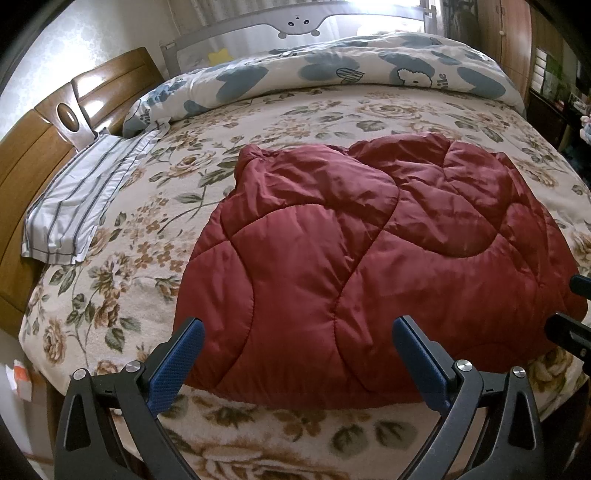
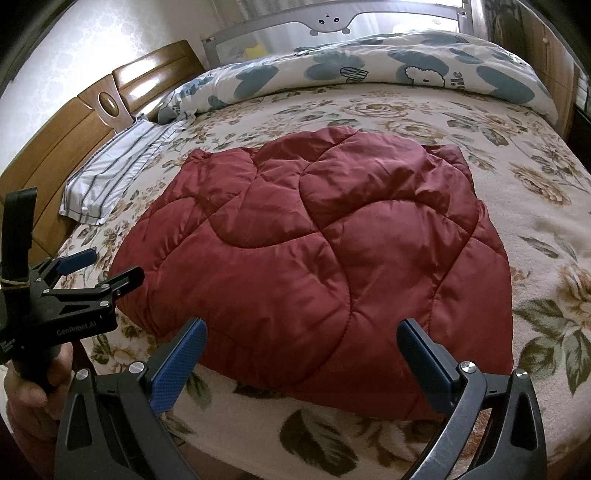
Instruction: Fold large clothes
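Observation:
A dark red quilted padded garment (image 1: 369,258) (image 2: 314,251) lies folded into a broad, puffy bundle on the flowered bedspread (image 1: 155,206) (image 2: 535,206). My left gripper (image 1: 297,326) is open just short of the bundle's near edge, nothing between its blue pads. My right gripper (image 2: 301,328) is open too, over the near right part of the bundle, empty. In the right wrist view the left gripper (image 2: 110,267) shows from the side at the far left, held by a hand (image 2: 40,384), fingers apart. The right gripper's black tips (image 1: 576,314) peek in at the left wrist view's right edge.
A striped grey-and-white pillowcase (image 1: 81,206) (image 2: 110,177) lies by the wooden headboard (image 1: 44,147) (image 2: 74,125) at left. A rolled duvet with blue shapes (image 1: 332,70) (image 2: 369,74) lines the far side, below a grey bed rail (image 1: 303,26). Wooden cabinets (image 1: 509,48) stand at right.

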Available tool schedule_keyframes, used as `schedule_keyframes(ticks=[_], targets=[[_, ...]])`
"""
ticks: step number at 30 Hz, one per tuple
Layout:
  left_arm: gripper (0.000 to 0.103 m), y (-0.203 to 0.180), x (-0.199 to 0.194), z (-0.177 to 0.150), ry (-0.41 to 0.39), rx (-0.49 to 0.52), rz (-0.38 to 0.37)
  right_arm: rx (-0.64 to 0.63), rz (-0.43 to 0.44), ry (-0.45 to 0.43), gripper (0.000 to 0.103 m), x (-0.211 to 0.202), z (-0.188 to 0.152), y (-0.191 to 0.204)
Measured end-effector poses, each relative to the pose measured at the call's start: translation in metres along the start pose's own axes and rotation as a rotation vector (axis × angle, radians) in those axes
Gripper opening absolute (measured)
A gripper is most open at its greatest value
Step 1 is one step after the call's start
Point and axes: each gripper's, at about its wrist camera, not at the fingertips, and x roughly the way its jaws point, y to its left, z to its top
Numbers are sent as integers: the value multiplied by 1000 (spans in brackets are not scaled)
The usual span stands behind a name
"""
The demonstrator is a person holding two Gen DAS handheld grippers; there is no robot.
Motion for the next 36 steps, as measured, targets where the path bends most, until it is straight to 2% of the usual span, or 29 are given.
schedule_keyframes(ticks=[36], targets=[[101,3,-3,3,-25,-17,7,10,-12,-24,103,-8,4,-5]])
